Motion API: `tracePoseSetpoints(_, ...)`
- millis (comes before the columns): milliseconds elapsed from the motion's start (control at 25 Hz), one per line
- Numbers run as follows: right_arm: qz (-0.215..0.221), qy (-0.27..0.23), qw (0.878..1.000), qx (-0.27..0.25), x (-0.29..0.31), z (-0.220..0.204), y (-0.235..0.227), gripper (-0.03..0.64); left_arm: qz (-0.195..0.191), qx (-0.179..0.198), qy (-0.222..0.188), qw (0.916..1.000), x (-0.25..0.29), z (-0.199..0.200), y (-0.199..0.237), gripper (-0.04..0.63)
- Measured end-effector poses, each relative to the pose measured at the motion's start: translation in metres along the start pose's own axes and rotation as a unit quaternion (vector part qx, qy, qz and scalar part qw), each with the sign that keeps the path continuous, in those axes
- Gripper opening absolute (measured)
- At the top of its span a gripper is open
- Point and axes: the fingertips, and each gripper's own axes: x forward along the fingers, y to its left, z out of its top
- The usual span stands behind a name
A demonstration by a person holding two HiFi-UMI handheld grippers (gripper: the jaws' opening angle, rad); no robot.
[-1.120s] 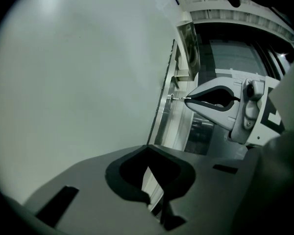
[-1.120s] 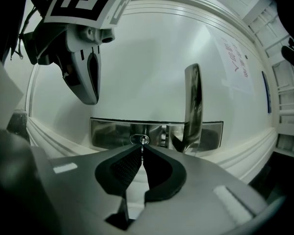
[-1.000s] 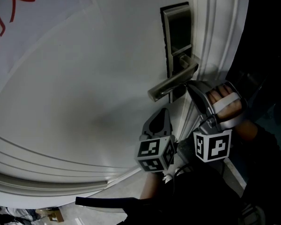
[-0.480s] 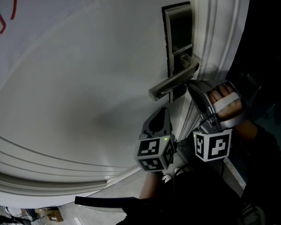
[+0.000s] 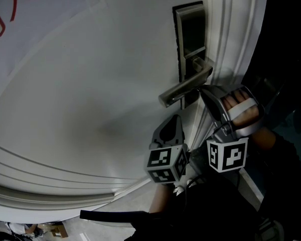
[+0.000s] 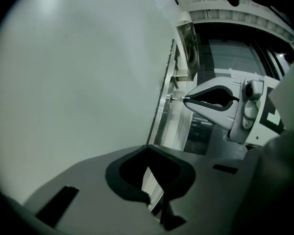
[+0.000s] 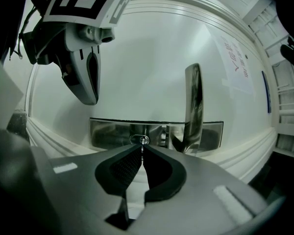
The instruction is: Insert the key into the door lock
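Nothing moved; right claw [image 7: 142,151] pinching key [image 7: 142,146] at lock [image 7: 137,140], white door [image 5: 90,84]

**Three cameras crowding one door lock**

The head camera is looking steeply down from above and behind, standing well back and taking in the white door [image 5: 90,94], the lock plate [image 5: 190,39] and the lever handle [image 5: 184,88]. The camera on the left gripper [image 5: 176,118] is riding close beside the door and facing along its surface, so it is seeing the plate edge-on and the right gripper [image 6: 186,98] side-on, with the key [image 6: 178,98] at its tip. The right gripper camera is facing the plate squarely from very near, looking over its own jaws at the keyhole [image 7: 140,140]. All three views are sharing the lock plate.
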Motion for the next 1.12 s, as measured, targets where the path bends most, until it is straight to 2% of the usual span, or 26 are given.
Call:
tracePoseSetpoints(560,-0.002,0.003,1.000,-0.007,-0.0002,0.0003,-0.0001,0.012,0.002,0.004,-0.010,0.9999,0.0021,-0.0015,0.0047,0.000)
tracePoseSetpoints(760,-0.003,0.003,1.000,-0.009,0.0008,0.0007,-0.0004,0.012,-0.006,-0.004,0.005,1.0000,0.0018,-0.0042,-0.0001,0.000)
tracePoseSetpoints(920,-0.001,0.003,1.000,-0.009,0.0013,0.0011,0.0000,0.012,-0.001,-0.002,-0.006,1.0000,0.0024,-0.0009,0.0028,0.000)
tracePoseSetpoints(1120,-0.001,0.003,1.000,-0.009,0.0017,0.0011,-0.0005,0.012,-0.001,-0.007,0.000,1.0000,0.0013,-0.0004,0.0028,0.000)
